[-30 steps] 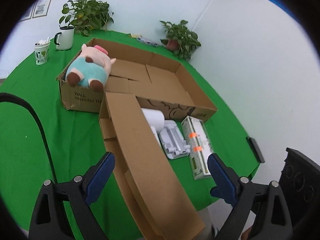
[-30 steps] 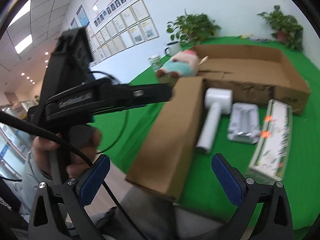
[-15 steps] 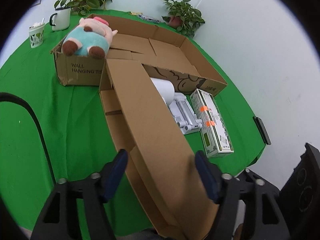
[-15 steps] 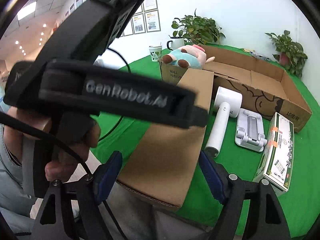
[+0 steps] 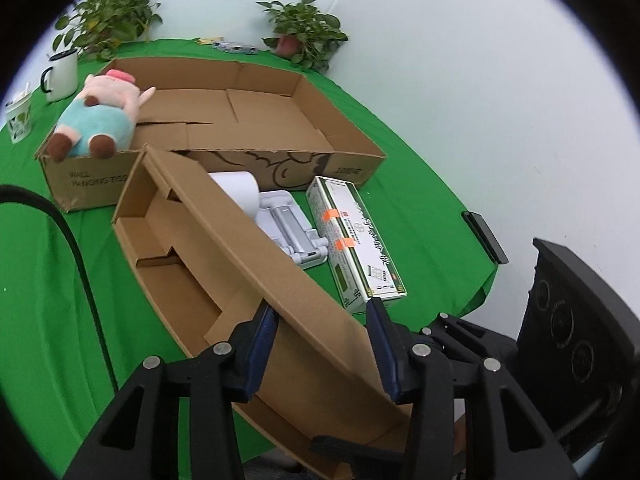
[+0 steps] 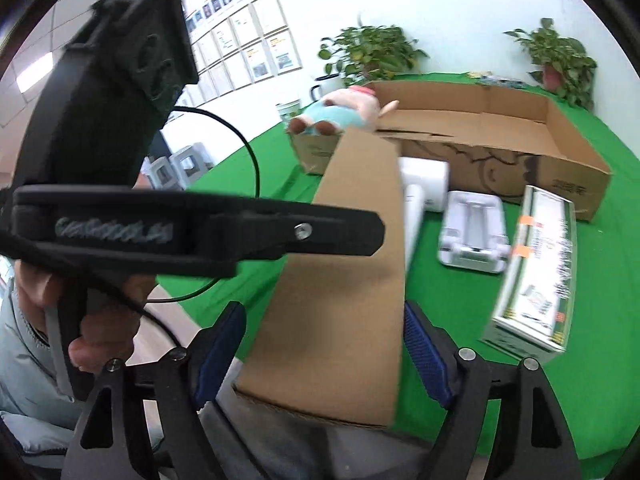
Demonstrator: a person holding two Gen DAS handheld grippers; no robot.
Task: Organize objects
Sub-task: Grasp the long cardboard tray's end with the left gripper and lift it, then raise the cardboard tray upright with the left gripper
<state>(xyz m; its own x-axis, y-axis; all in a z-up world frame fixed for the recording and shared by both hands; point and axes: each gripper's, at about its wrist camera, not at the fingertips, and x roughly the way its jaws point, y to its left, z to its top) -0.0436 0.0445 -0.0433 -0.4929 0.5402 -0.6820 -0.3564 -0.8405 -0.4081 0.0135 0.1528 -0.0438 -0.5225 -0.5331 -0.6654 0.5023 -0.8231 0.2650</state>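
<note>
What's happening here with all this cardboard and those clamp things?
A person holds tongs in each hand, tidying a green table. Both the left tongs and the right tongs straddle the near end of a long narrow brown cardboard box, apparently closing on it. A pink-and-blue plush pig sits in the large flat carton behind.

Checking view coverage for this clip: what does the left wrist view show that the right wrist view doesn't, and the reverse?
Left wrist only: the narrow box's open interior with its dividers, and a black phone-like slab at the table edge. Right wrist only: the left gripper from the side, the hand holding it, and framed wall sheets. Both: plush pig, large box, white holder, green-and-white carton.
</note>
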